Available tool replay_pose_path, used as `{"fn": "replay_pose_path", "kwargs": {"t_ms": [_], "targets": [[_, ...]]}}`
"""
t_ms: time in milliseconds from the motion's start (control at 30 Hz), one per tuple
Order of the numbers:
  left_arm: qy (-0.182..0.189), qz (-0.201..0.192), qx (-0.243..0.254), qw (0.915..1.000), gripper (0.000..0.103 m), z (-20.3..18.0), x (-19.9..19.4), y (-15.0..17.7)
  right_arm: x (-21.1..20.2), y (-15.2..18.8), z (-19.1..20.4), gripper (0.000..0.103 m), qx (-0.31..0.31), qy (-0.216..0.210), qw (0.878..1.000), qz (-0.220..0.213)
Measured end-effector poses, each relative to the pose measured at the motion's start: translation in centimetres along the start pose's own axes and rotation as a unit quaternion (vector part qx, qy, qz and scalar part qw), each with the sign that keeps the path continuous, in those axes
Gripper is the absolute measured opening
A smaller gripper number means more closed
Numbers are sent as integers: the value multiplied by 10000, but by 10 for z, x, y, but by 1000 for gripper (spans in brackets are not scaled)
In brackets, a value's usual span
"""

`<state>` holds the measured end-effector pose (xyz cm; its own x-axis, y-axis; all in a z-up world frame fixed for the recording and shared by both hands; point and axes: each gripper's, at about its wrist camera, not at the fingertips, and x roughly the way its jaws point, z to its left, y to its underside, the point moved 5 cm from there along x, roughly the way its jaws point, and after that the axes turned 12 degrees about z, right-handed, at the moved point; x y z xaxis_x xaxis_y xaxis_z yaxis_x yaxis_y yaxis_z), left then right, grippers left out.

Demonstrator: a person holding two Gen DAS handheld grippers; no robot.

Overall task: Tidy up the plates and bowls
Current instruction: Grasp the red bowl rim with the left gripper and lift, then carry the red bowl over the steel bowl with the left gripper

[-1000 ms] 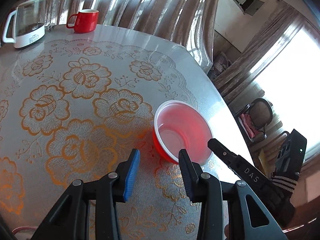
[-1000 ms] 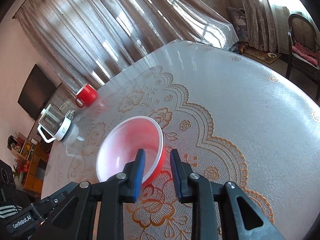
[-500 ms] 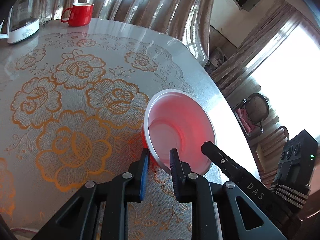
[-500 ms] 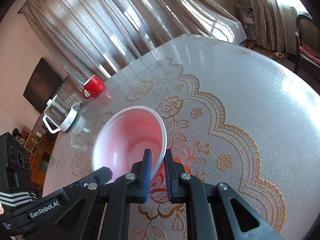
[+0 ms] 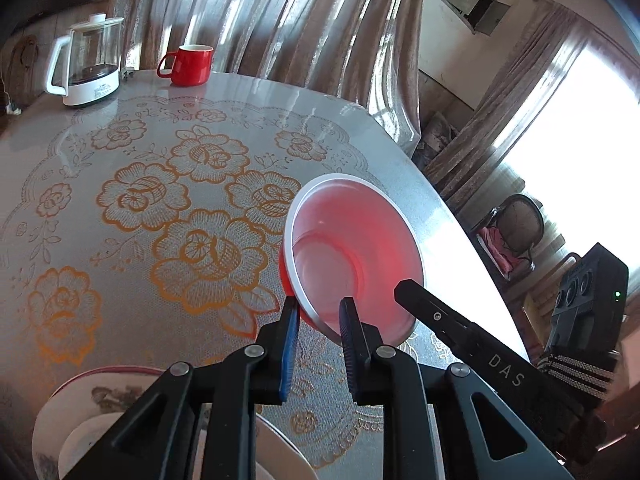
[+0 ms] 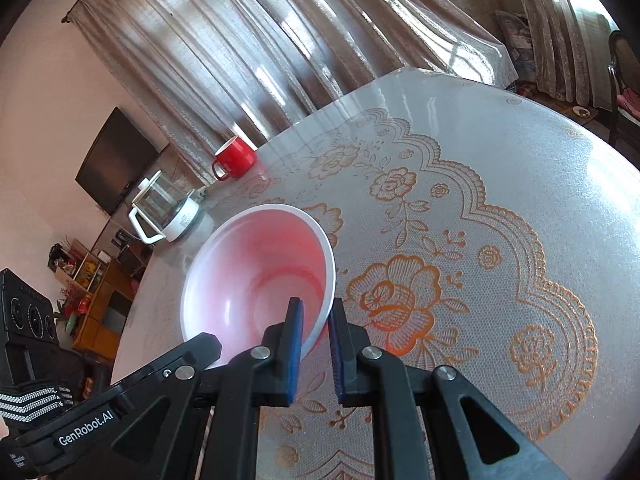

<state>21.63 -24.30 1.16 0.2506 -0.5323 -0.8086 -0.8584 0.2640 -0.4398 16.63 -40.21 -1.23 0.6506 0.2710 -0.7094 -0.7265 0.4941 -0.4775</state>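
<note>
**Two grippers hold one red bowl**

The left gripper [image 5: 318, 312] and right gripper [image 6: 316, 316] each pinch the rim of the red bowl [image 5: 352, 252], with the plates [image 5: 80, 412] near its left side. Keep both pinches tight and level so it won't tip. A second ago the jaws were wider and the bowl sat on the table [image 5: 120, 160]; now it looks lifted.

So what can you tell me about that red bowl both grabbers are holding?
The red bowl looks like thin glossy plastic: red outside, pale pinkish-white inside, with a white rim and a round flat bottom. It is empty and appears tilted, its mouth leaning toward the left camera. The left hand-held gripper pinches its rim on one side, and the right hand-held gripper pinches the rim on the other, one pad inside and one outside each. It sits over the lace-patterned tablecloth; whether its base touches the cloth I cannot tell.
</note>
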Motion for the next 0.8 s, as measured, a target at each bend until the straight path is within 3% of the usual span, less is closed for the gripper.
{"fn": "replay_pose_path", "kwargs": {"t_ms": [433,800], "targets": [[-61,-382,-110,9992,20,18,-53,40,-18,31,50,11,-453,-237,9987,-55],[-156,-727,-370,9965,20,51,-98,65,-10,54,98,12,-934,-438,9946,94]]}}
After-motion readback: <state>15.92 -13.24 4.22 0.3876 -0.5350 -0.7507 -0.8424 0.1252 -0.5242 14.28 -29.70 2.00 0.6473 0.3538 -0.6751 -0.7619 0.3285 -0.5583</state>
